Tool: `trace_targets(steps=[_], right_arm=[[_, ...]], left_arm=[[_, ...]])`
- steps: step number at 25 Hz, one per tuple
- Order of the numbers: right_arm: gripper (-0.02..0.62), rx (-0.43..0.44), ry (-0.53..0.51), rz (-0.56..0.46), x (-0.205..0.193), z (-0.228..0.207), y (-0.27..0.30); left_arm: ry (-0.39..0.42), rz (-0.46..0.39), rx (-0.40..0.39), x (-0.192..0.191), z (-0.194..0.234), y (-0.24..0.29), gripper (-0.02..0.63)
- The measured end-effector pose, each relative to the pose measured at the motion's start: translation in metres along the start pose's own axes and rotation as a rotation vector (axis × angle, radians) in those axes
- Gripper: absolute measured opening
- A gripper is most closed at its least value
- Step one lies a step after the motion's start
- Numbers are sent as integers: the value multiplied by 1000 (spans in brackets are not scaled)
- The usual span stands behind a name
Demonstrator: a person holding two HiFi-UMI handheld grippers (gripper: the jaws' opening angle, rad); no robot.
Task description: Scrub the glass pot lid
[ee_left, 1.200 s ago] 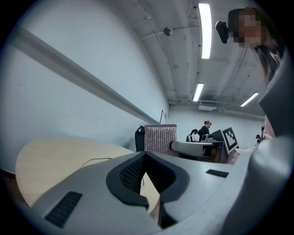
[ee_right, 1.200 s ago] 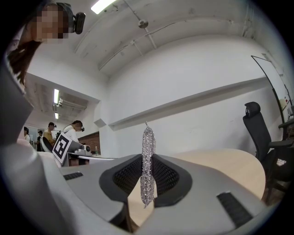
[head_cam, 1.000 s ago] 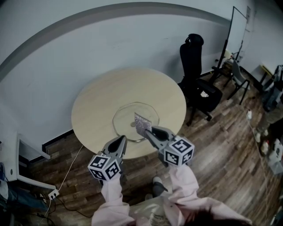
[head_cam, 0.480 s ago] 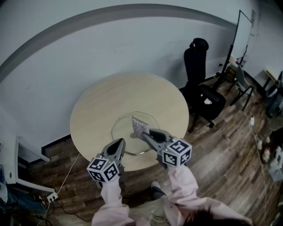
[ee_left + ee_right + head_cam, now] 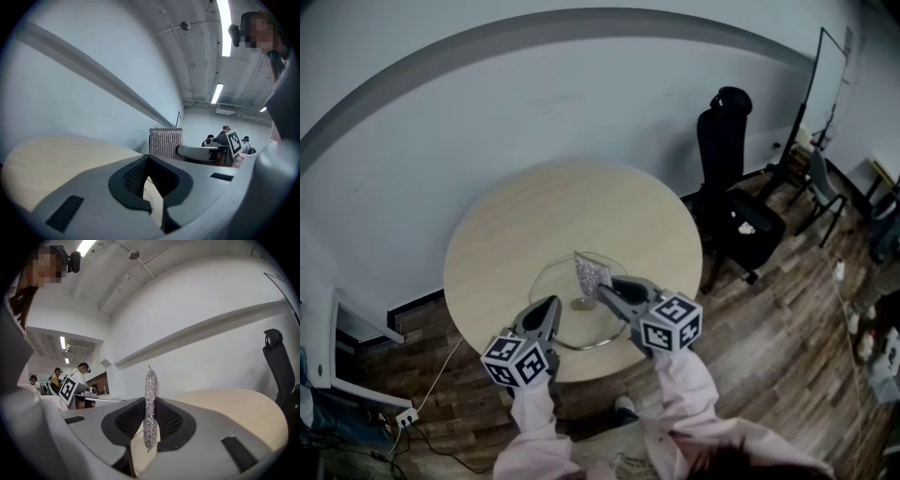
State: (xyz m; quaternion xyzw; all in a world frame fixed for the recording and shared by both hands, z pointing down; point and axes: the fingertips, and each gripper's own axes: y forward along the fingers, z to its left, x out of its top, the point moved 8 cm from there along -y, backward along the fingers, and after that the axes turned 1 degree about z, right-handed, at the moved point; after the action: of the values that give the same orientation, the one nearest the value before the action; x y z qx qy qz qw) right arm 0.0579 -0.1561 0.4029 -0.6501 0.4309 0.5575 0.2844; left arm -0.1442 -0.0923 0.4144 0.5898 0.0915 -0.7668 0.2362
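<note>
The round pale-beige tabletop (image 5: 525,211) looks like smooth, matt wood laminate with a faint grain. The clear glass pot lid (image 5: 551,279) is glossy, with a shiny metal rim. The silver mesh scrubbing cloth (image 5: 592,274) is rough and glittery. The left tool (image 5: 551,303) and right tool (image 5: 602,292) are matt grey plastic with black cross-hatched pads (image 5: 169,420). The dark wood-plank floor (image 5: 769,319) has a slight sheen.

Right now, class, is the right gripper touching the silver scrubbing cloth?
Touching. In the right gripper view, the right gripper clamps the silver scrubbing cloth between its pads.
</note>
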Motion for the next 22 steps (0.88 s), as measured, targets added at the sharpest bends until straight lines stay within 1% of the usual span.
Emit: trace_targets(steps=[7, 10, 14, 17, 22], right_arm=[[67, 38, -1, 13, 12, -33, 10], [67, 41, 15, 14, 13, -41, 15], [67, 68, 8, 34, 13, -48, 28], [67, 83, 5, 53, 12, -50, 36], [67, 95, 7, 83, 6, -54, 48]], left_arm=[[-23, -22, 40, 7, 6, 21, 3], [-38, -44, 61, 7, 10, 22, 2], [-58, -58, 100, 5, 20, 22, 3], [-88, -74, 119, 4, 28, 20, 2], [-170, -95, 149, -6, 41, 13, 3]])
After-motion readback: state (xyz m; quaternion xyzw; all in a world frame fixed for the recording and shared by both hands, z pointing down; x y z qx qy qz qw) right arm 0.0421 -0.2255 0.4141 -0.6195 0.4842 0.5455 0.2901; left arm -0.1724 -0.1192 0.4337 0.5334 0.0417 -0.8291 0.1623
